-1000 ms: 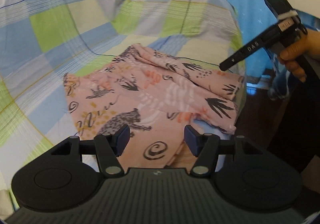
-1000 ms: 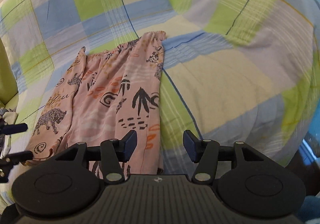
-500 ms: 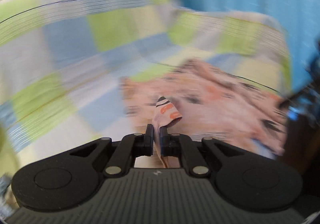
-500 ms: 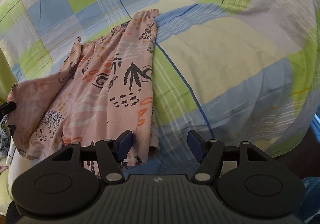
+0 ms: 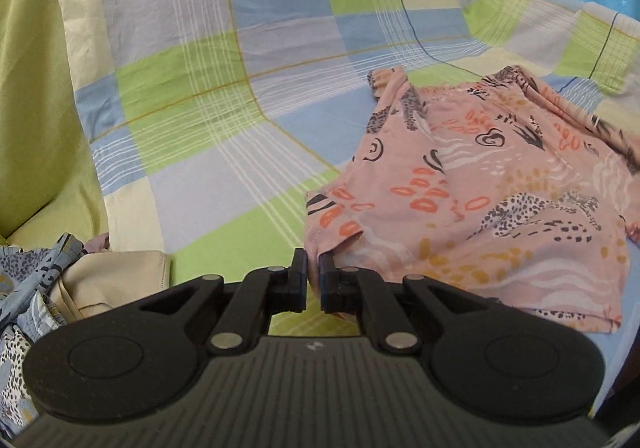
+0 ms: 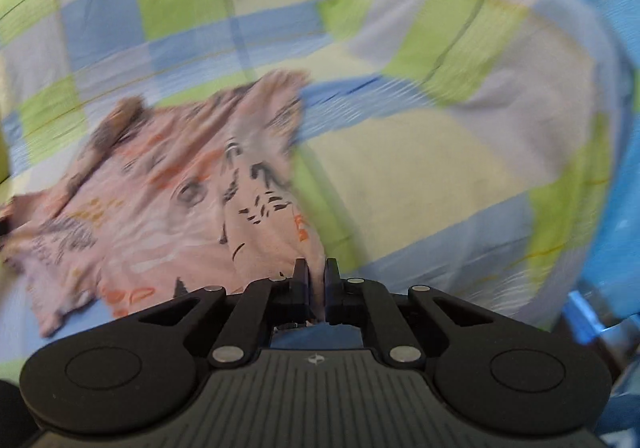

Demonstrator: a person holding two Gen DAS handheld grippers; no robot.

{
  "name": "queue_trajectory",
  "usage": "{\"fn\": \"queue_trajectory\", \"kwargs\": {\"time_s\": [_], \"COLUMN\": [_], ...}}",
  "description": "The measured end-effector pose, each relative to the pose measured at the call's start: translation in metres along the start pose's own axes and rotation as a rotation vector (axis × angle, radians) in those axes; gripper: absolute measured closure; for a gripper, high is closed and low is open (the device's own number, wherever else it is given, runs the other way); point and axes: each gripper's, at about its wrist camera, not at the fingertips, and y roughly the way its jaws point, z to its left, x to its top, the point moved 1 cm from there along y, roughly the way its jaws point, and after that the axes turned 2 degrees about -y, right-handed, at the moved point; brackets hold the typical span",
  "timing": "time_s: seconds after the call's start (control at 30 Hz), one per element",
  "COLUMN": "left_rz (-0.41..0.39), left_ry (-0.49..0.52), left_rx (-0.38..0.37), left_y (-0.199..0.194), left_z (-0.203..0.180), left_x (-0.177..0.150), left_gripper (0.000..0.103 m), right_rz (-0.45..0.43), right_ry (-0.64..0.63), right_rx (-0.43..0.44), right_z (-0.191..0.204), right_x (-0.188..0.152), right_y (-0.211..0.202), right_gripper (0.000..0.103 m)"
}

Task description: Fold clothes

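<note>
With both tongs clamped on hem corners of the pink shorts — left tongs, right tongs — cloth looks light, limp; grip corners. Shorts lie on the checked sheet, waistband far.
</note>
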Motion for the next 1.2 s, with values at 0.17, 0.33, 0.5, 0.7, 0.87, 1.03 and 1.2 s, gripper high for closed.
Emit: {"fn": "queue_trajectory", "kwargs": {"time_s": [0.17, 0.33, 0.5, 0.7, 0.87, 1.03, 1.2], "left_rz": [0.028, 0.043, 0.055, 0.098, 0.105, 0.063, 0.020], "left_ry": [-0.013, -0.002, 0.002, -0.018, -0.023, -0.026, -0.008], "left_rx": [-0.010, 0.000, 0.013, -0.007, 0.024, 0.038, -0.052], "left_y": [0.005, 0.002, 0.003, 0.006, -0.005, -0.017, 0.004], "left_z": [0.002, 0.006, 0.011, 0.017, 0.026, 0.035, 0.020], "left_x": [-0.002, -0.006, -0.007, -0.007, -0.006, 0.016, 0.063], "left_gripper": [0.099, 0.098, 0.098, 0.096, 0.095, 0.095, 0.091], "right_rz": [0.131, 0.069, -0.025, 0.048, -0.006, -0.066, -0.102], "right_ry": [0.084, 0.041, 0.027, 0.050, 0.068, -0.024, -0.162], "right_rx": [-0.053, -0.151, -0.215, -0.346, -0.291, -0.167, 0.006], "right_z": [-0.032, -0.033, -0.042, -0.076, -0.072, -0.031, 0.027], "right_x": [0.005, 0.010, 0.022, 0.028, 0.033, 0.052, 0.080], "right_y": [0.023, 0.014, 0.005, 0.021, 0.007, 0.005, 0.035], "right_gripper": [0.099, 0.096, 0.102, 0.099, 0.086, 0.078, 0.073]}}
